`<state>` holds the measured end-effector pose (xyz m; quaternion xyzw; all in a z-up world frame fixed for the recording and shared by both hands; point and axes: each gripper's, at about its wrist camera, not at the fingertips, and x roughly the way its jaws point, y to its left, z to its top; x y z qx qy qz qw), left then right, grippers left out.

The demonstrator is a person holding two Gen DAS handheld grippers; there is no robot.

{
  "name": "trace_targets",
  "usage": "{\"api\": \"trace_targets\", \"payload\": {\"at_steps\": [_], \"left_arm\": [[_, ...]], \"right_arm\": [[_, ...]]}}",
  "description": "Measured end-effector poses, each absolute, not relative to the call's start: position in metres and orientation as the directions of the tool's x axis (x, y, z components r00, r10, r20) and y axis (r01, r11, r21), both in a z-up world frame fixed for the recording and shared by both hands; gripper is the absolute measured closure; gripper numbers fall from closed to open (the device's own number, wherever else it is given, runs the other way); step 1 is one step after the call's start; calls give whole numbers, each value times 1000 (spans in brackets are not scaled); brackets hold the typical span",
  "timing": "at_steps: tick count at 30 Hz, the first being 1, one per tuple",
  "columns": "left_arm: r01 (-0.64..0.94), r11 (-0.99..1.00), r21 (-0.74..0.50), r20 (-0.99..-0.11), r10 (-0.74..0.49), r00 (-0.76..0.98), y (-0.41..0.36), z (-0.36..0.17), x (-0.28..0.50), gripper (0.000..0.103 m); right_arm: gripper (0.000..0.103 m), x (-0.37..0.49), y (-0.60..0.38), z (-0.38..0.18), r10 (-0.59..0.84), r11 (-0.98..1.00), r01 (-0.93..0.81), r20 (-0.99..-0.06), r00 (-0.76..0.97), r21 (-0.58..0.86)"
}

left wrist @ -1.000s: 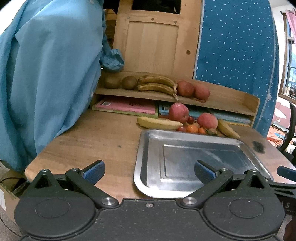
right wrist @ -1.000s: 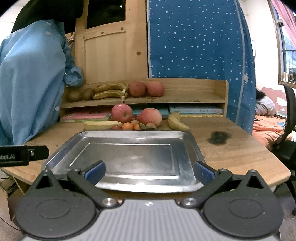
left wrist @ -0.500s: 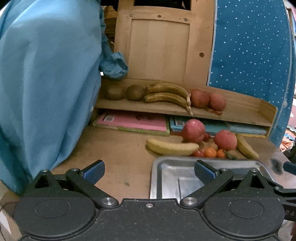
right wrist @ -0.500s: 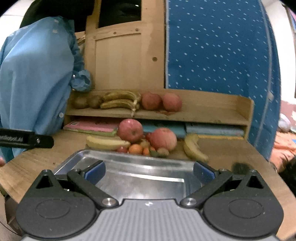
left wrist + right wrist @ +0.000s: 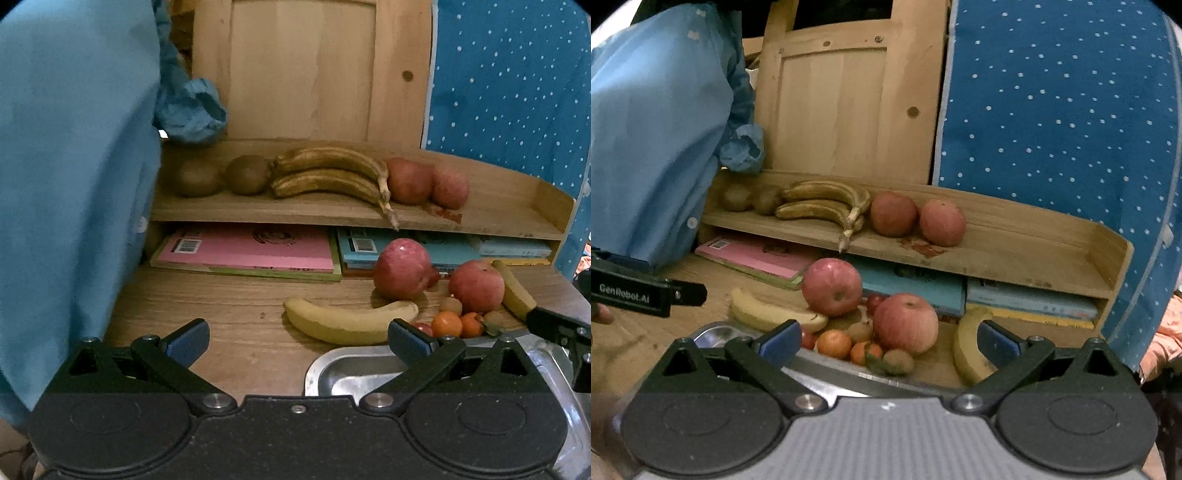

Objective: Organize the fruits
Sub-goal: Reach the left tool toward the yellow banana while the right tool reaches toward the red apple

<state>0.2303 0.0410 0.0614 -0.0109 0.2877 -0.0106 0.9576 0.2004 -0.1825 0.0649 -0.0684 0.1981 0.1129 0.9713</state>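
Observation:
Loose fruit lies on the wooden table behind a metal tray point(image 5: 343, 373) point(image 5: 827, 384): a yellow banana point(image 5: 347, 323) point(image 5: 764, 314), two red apples point(image 5: 402, 267) point(image 5: 476, 286) point(image 5: 833, 286) point(image 5: 907, 323), small oranges point(image 5: 447, 323) point(image 5: 834, 343), a kiwi point(image 5: 899, 360) and a second banana point(image 5: 513, 290) point(image 5: 967, 349). My left gripper point(image 5: 299, 338) is open, a short way in front of the yellow banana. Low over the tray's far rim, my right gripper point(image 5: 890, 338) is open in front of the apple and oranges. Neither holds anything.
A wooden shelf point(image 5: 480, 218) point(image 5: 1015, 258) at the back carries two kiwis point(image 5: 245, 179), brown bananas point(image 5: 332, 175) point(image 5: 820, 201) and two apples point(image 5: 410, 181) point(image 5: 894, 214). Books point(image 5: 251, 253) lie under it. Blue cloth point(image 5: 74, 166) hangs at the left; a dotted blue panel point(image 5: 1063, 110) stands behind.
Both grippers have moved forward toward the fruit; the tray has slid low in both views and the fruit looms larger. Both stay open.

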Motion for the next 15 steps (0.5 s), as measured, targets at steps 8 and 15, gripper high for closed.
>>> {"api": "trace_targets", "payload": {"at_steps": [8,15], "left_arm": [[17,998,-54,-606,-46,794,45,51,268,1],[6,995,-100,-653,-70,754,50,41,293,1]], "right_arm": [[0,241,-170,64,235,941,-313,-420,877,-127],[0,271,-165,59,262,927,-350,-441,859,-131]]}}
